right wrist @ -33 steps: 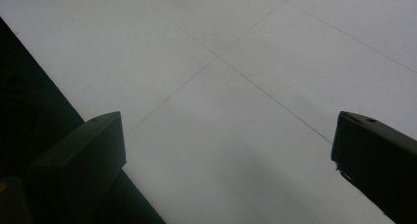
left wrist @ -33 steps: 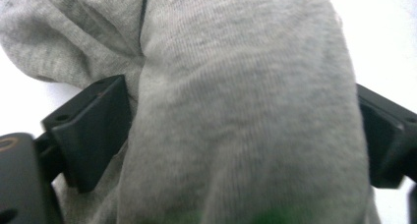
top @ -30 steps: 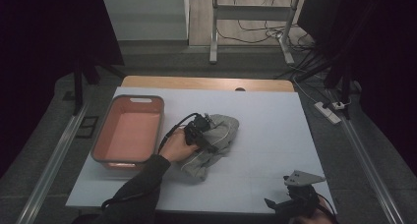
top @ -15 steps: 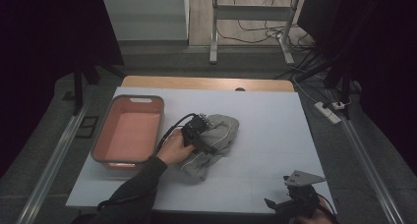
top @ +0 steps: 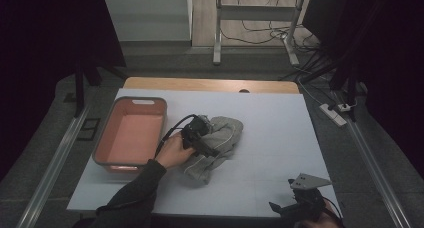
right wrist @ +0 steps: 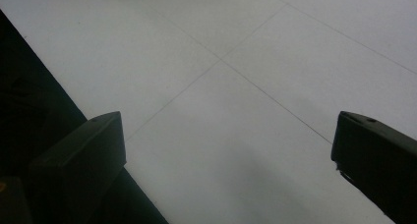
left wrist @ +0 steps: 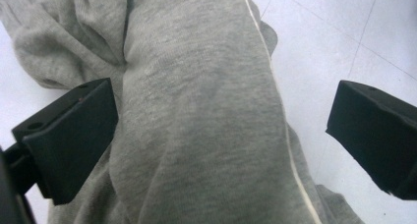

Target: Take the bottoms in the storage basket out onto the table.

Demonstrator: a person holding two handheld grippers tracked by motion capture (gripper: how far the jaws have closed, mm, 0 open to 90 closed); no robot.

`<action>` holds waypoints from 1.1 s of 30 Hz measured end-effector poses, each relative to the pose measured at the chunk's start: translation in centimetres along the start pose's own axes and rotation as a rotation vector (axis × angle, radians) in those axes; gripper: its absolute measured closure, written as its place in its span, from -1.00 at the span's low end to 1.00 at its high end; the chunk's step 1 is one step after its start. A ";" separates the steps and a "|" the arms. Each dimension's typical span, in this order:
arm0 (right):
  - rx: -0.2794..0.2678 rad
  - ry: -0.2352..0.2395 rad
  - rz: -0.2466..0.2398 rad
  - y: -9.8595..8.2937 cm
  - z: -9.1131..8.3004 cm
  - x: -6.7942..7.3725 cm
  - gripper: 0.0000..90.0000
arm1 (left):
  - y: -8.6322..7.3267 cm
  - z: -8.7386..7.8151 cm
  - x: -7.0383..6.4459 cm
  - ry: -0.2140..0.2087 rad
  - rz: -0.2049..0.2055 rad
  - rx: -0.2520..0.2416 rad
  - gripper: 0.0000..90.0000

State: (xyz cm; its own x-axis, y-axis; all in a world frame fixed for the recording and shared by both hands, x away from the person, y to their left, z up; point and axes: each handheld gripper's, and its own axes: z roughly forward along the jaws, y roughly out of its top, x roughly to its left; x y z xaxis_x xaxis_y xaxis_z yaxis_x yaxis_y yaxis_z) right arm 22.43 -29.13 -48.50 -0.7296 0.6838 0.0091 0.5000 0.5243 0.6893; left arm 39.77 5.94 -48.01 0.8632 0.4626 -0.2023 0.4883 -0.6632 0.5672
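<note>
Left gripper (top: 202, 138) fingers spread wide, right gripper (top: 295, 206) fingers apart, low

One crumpled grey cloth garment (top: 215, 145) with a thin white stripe, lying on the table. One pink plastic tub (top: 131, 135) with a grey rim. One big white table top (top: 280, 138). Two black two-jaw grippers: the left gripper (top: 202, 138) and the right gripper (top: 300, 200). One white power strip (top: 332, 114) on the floor.
</note>
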 end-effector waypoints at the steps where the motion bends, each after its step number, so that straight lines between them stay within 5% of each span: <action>1: -0.002 0.001 0.002 0.0 0.0 0.0 -1.00 | 0.0 -0.1 -0.1 0.001 0.006 -0.003 -1.00; 19: -0.017 0.003 0.012 0.0 -0.1 -0.1 -1.00 | -0.1 -1.4 -1.6 0.066 0.113 -0.043 -1.00; 33: -0.015 0.003 0.007 0.0 -0.2 -0.1 -1.00 | -0.7 -2.6 -1.9 0.052 0.100 -0.079 -1.00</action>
State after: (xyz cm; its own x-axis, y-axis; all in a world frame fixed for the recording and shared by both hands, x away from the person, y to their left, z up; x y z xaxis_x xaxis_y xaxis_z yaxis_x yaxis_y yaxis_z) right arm 22.40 -29.29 -48.41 -0.7277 0.6857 0.0163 0.4980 0.5119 0.7000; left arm 37.41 7.02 -45.97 0.8983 0.4278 -0.1006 0.3865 -0.6602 0.6441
